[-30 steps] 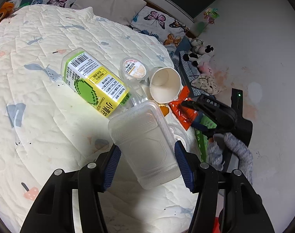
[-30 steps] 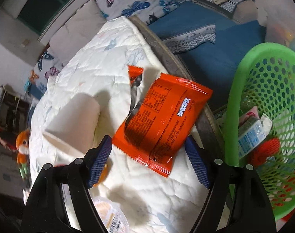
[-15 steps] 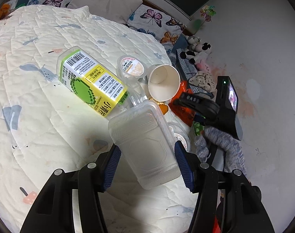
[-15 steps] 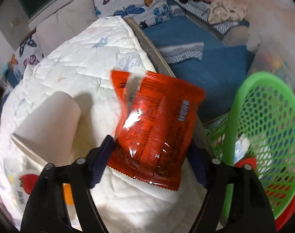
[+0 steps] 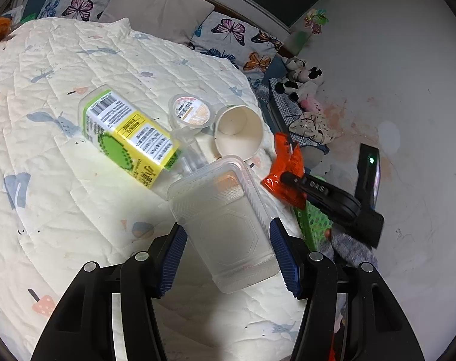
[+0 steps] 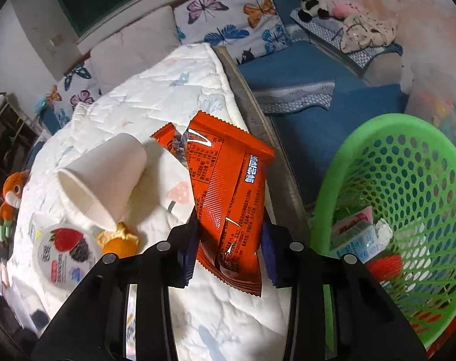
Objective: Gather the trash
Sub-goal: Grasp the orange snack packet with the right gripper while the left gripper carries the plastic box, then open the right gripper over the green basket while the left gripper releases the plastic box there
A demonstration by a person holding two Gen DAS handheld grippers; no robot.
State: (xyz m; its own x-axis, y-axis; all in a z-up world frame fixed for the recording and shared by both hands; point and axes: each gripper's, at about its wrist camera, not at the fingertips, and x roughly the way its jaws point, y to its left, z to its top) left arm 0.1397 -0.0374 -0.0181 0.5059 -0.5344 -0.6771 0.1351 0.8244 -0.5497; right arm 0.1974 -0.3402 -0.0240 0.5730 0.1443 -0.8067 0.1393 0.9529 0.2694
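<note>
1. Right wrist view: the right gripper (image 6: pixel 229 248) is closing its jaws on a crinkled orange-red foil snack wrapper (image 6: pixel 228 198), lifted above the white quilted bedspread (image 6: pixel 155 105), left of the green perforated plastic basket (image 6: pixel 342 180).
2. Left wrist view: the left gripper (image 5: pixel 228 254) has its jaws clamped on a clear rectangular plastic tub (image 5: pixel 224 222) near the bed's edge.

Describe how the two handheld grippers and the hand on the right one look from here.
Both grippers are black plastic with silver screw heads and two jaws lined with ribbed dark-blue pads: left gripper, right gripper. In the left wrist view the right gripper's body bears white lettering, a small green light glows on a black unit behind it, and a grey knit glove covers the hand.
</note>
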